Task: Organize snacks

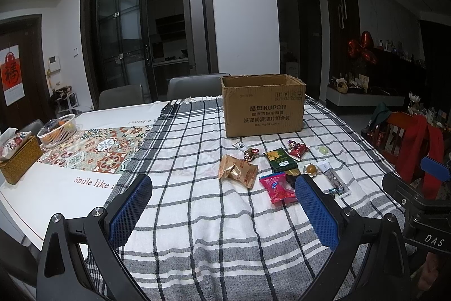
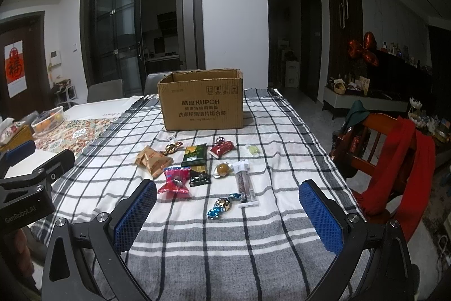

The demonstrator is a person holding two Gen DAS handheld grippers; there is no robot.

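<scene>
Both the left gripper (image 1: 222, 209) and right gripper (image 2: 228, 213) are held open above the cloth (image 2: 225, 239), short of the snacks (image 2: 197, 168) before the box (image 2: 201, 103).

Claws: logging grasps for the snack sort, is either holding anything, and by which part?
Nothing is held. The left claw and right claw are both open and empty.

The box (image 2: 201, 103) reads "KUPOH" with Chinese lines beneath, the table cover (image 1: 56, 188) "Smile like a", the left gripper (image 2: 22, 196) "GenRobot.AI", the right gripper (image 1: 422, 219) "DAS".
</scene>
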